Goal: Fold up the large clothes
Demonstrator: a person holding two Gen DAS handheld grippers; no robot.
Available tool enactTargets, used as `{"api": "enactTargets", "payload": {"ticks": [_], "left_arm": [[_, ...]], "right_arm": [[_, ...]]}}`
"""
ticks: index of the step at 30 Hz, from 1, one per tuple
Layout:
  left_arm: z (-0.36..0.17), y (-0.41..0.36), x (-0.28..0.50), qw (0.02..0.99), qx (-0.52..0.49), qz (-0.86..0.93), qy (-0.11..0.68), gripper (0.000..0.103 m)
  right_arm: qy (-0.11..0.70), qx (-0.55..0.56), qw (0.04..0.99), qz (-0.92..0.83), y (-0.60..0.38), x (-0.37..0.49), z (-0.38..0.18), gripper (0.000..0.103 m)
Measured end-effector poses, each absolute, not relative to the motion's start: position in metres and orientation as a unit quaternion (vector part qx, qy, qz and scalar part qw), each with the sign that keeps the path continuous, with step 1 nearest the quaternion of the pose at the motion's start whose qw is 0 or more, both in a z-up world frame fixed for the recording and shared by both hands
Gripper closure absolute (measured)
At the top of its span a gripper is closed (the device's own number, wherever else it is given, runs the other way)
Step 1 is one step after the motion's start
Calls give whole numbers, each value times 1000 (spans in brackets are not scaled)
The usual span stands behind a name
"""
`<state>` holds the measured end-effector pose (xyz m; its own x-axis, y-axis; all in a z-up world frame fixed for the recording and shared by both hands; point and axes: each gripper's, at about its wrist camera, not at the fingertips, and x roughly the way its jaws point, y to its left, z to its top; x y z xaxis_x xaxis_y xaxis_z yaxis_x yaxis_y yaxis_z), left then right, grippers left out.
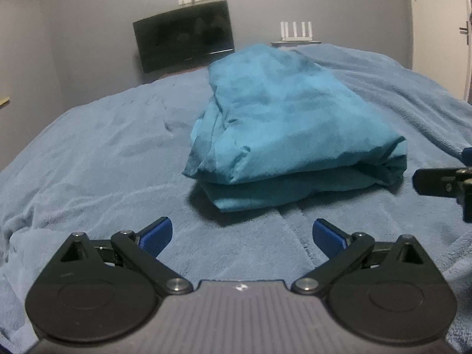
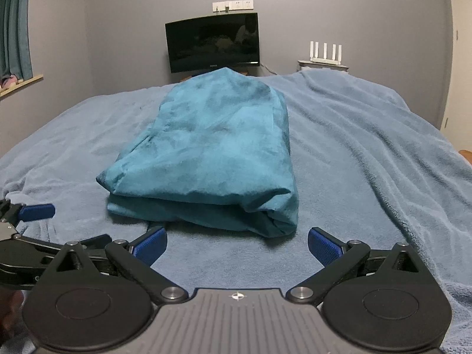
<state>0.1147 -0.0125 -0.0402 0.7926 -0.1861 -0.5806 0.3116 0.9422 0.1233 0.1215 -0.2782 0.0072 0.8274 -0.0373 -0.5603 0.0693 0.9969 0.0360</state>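
Both grippers [image 1: 242,236] [image 2: 237,244] gape empty before folded cloth [image 2: 206,153].

Teal mottled folded cloth [image 2: 206,153] on pale blue fleece blanket [image 2: 368,147]. Grey walls [image 2: 354,14], black monitor [image 2: 212,41], white router [image 2: 324,53]. Grippers black w/ blue ribbed pads [image 2: 150,246].

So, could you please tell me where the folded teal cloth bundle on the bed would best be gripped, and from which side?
Probably at the near rounded fold of the folded teal cloth bundle, approached from the near side. There the stacked layers end in a thick roll facing the open right gripper, raised off the light blue fleece blanket. The looser corner at its left looks likelier to slip apart.
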Motion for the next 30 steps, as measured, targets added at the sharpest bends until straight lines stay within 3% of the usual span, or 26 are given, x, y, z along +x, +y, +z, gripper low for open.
{"api": "enactTargets", "payload": {"ticks": [30], "left_arm": [[-47, -9, 125, 930, 86, -158, 321, 1]], "right_arm": [[304, 25, 952, -24, -277, 124, 2, 0]]}}
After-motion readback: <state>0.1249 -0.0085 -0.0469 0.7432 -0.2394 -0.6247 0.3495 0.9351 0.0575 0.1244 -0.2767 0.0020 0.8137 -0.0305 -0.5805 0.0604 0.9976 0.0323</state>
